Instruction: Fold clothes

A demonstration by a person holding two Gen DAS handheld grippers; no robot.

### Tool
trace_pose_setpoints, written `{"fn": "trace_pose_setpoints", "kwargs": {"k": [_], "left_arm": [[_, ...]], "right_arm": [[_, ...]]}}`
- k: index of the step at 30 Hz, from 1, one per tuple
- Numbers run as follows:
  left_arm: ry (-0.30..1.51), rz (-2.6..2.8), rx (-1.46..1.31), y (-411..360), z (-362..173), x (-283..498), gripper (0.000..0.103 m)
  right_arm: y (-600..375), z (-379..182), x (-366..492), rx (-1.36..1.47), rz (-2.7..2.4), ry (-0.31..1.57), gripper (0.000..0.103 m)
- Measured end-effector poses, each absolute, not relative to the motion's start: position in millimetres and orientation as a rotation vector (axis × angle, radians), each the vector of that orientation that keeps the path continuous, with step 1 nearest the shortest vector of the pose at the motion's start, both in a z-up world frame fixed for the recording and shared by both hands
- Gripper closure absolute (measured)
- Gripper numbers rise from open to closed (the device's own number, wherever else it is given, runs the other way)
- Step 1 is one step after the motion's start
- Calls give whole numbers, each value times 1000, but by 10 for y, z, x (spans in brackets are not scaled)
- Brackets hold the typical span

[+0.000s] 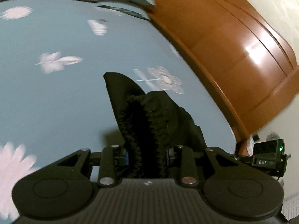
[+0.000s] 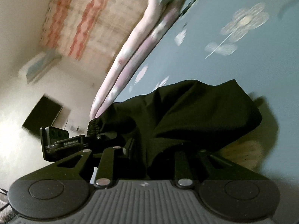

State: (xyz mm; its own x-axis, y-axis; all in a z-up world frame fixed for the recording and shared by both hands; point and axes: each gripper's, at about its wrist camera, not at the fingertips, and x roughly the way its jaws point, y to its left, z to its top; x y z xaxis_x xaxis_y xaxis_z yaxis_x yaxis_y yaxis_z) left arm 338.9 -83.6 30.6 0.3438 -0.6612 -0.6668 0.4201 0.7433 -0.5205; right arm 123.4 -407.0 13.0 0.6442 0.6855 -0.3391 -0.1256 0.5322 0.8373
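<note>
The black garment (image 1: pixel 149 123) fills the gap between the left gripper (image 1: pixel 147 158) jaws and hides their inner faces. On the right gripper (image 2: pixel 147 160), draped cloth covers the jaws completely. Motion blur smears the bedsheet (image 1: pixel 56 93) flowers, the curtain (image 2: pixel 89 15) and the folded bedding (image 2: pixel 130 46). Frame edges cut off the wooden headboard (image 1: pixel 233 46).

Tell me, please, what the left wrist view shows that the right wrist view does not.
Only the left wrist view shows the wooden headboard beside the bed and the gathered elastic waistband clamped in the left tool.

Only the right wrist view shows the patterned curtain, a dark screen on the wall, the pink quilt at the bed's edge, and the right tool.

Both show the blue flowered bedsheet and the black garment, which each tool grips.
</note>
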Motion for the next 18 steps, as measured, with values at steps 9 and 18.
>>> {"fn": "trace_pose_setpoints", "kwargs": {"k": [9,18], "left_arm": [[1008,-917,-116,-2089,435,3923,74],[1006,-1044,35,-3277,587,4352,74]], "right_arm": [[-4686,190,940,883,296,591,72],[-4952,185,1003,875,146,469,71]]}}
